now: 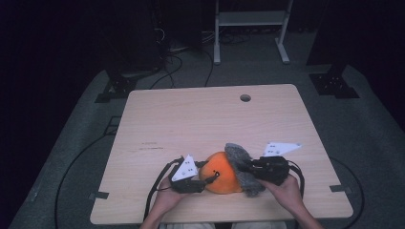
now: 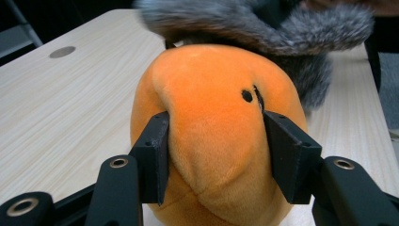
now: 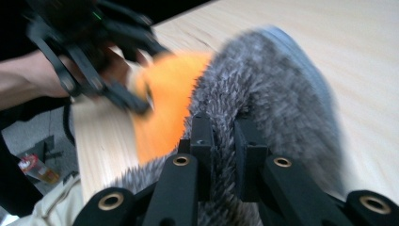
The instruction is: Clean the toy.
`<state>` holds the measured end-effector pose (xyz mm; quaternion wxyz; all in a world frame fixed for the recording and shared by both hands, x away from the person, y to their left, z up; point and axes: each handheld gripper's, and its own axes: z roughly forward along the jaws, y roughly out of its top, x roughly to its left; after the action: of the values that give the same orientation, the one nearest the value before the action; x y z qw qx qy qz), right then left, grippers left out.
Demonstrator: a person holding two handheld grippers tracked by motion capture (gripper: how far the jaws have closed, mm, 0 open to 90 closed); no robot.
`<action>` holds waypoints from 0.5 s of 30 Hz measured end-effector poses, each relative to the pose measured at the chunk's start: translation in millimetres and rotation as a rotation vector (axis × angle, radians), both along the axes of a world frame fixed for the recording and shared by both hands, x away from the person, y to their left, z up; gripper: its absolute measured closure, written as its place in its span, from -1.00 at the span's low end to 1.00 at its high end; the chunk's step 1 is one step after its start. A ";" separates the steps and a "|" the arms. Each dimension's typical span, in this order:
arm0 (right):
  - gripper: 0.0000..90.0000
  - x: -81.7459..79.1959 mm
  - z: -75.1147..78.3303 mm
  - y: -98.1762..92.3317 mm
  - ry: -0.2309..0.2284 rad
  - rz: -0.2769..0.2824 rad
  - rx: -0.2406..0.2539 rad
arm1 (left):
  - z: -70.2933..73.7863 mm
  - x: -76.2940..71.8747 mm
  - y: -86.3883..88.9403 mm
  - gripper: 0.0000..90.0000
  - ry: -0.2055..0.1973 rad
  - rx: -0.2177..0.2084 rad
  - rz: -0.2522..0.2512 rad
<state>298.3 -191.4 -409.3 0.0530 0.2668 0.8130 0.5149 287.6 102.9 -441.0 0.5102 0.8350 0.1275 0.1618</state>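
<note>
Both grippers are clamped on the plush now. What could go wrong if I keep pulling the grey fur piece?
The right gripper pinches only a thin tuft of the grey furry fabric piece, so it may slip out. The left gripper's fingers squeeze the round orange plush toy low on its soft body, so it could pop free. The toy sits near the light wooden table's front edge.

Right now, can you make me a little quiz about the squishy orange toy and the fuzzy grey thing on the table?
1. True or false: the left gripper squeezes the round orange plush toy.
2. What does the right gripper pinch? A) a metal spoon B) the fluffy grey fur piece C) nothing
3. Fill in: the toy sits on a light ___ table.

Key: 1 true. 2 B. 3 wooden.
</note>
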 end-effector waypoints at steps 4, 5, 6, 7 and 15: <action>0.77 5.7 2.9 16.2 -0.015 0.015 -0.019 | 2.1 -0.9 -0.5 -0.24 -0.007 0.009 -0.002; 0.77 9.3 -8.1 13.6 0.015 0.010 0.010 | 3.2 1.7 2.5 -0.47 0.024 -0.018 0.032; 0.77 9.1 -11.1 11.1 0.024 0.006 0.015 | 3.2 1.7 2.5 -0.54 0.024 -0.018 0.032; 0.77 9.1 -11.1 11.1 0.024 0.006 0.015 | 3.7 3.1 3.7 -0.54 0.037 -0.032 0.038; 0.78 -0.2 17.9 7.7 -0.034 0.002 0.046 | 4.6 -4.1 -4.1 0.02 -0.031 -0.020 -0.015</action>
<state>298.2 -183.7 -391.4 0.0604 0.2585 0.8002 0.5378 283.5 98.8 -436.4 0.5218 0.8281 0.1153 0.1695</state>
